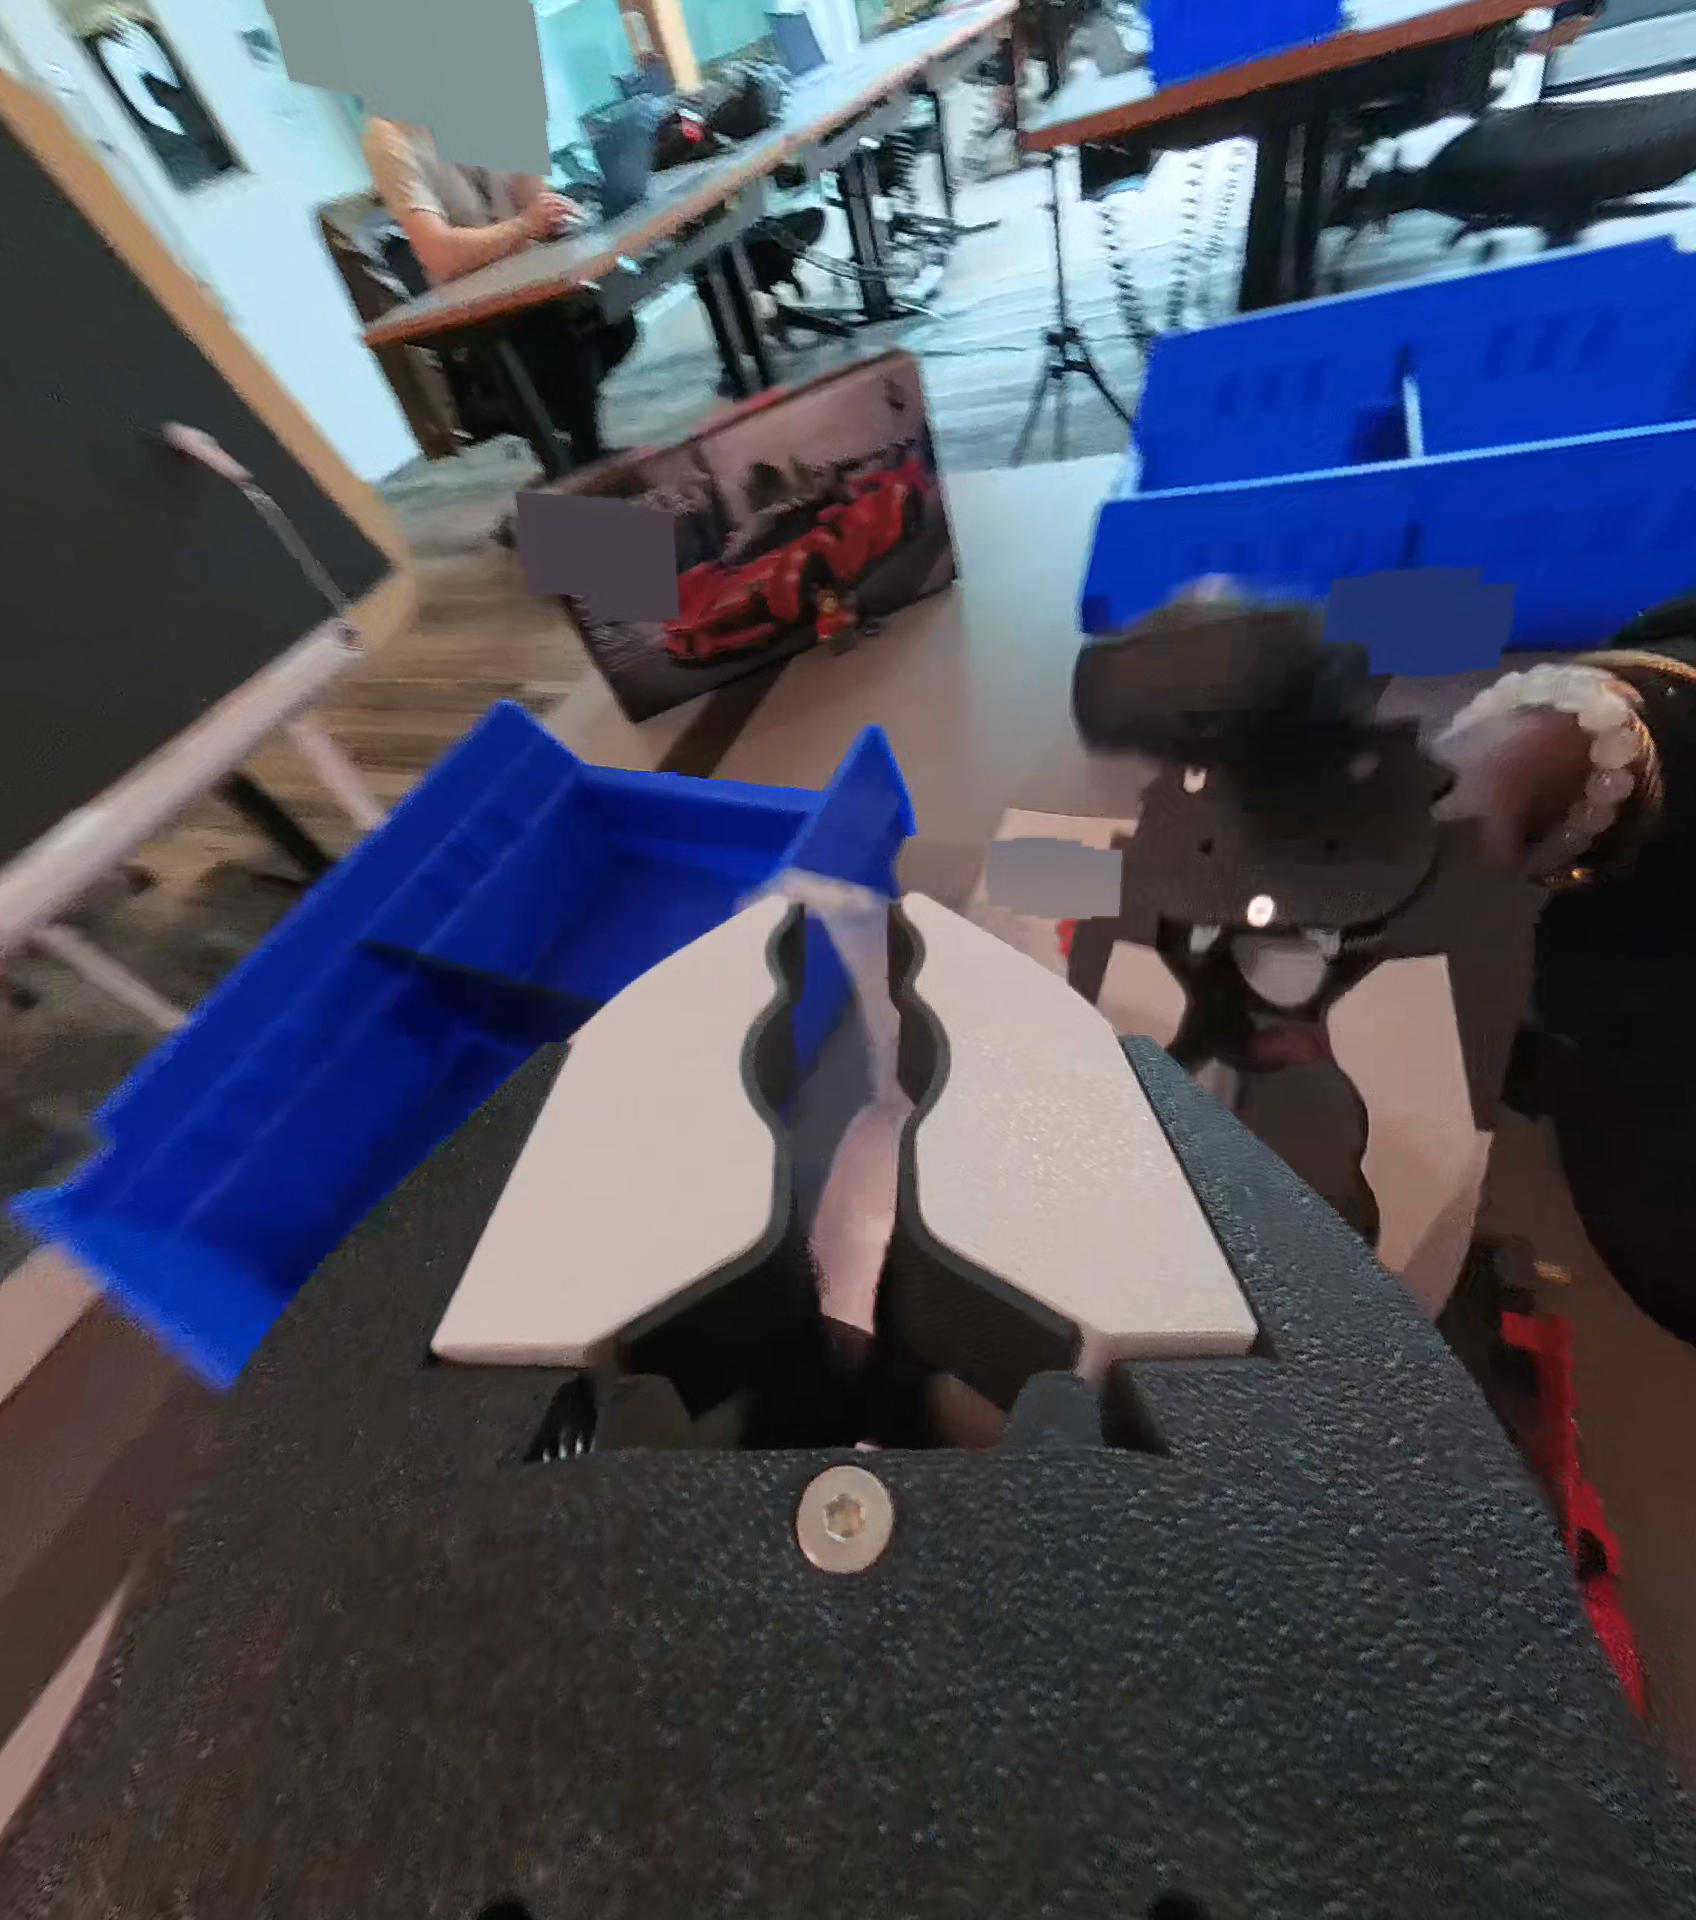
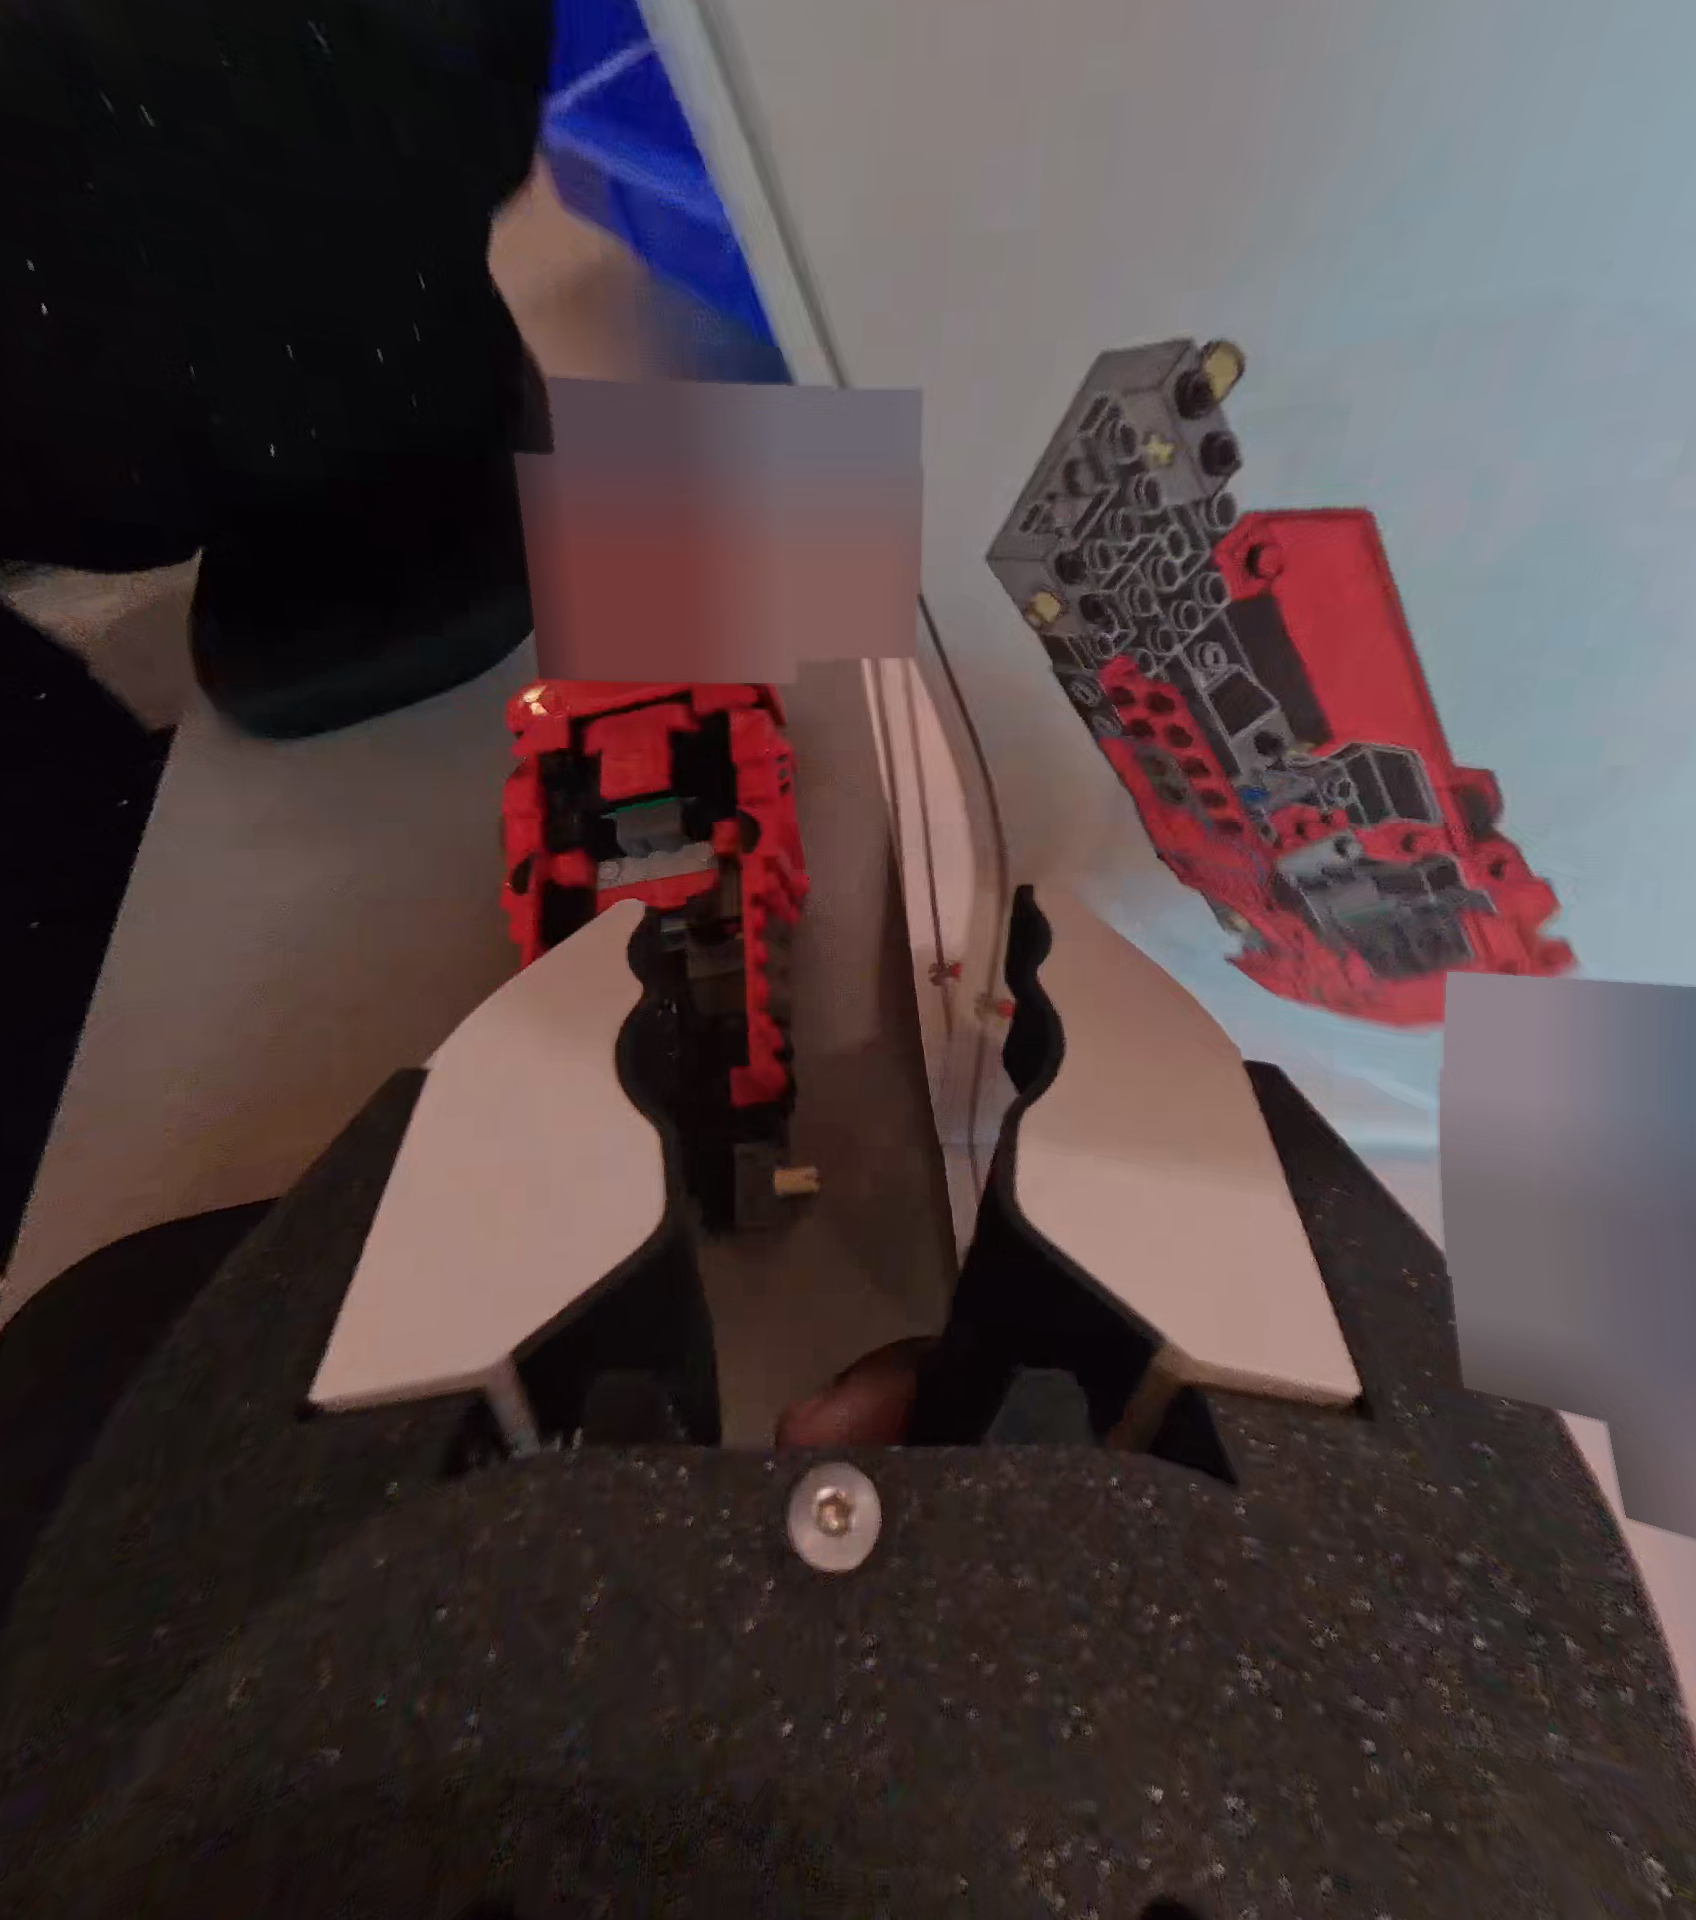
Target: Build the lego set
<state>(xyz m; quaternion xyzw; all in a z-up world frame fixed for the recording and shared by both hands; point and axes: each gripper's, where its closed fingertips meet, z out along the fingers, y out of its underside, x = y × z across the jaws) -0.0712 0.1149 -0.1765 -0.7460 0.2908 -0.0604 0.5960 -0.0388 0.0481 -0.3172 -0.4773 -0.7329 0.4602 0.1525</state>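
Lego car, red and black, half-built, lies on the tabletop between my right claw's spread fingers, untouched. Beside it: open instruction booklet. My left claw is clamped on a clear plastic bag; small blue bin beyond, set box farther.

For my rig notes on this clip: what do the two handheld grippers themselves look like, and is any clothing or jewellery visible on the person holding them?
Both the left gripper and right gripper share one design: a black, rough-textured body with a silver hex screw in the middle, and two pale grey flat-topped fingers whose black inner edges are wavy. In the left wrist view, a pale beaded bracelet and a dark sleeve show behind the far gripper.
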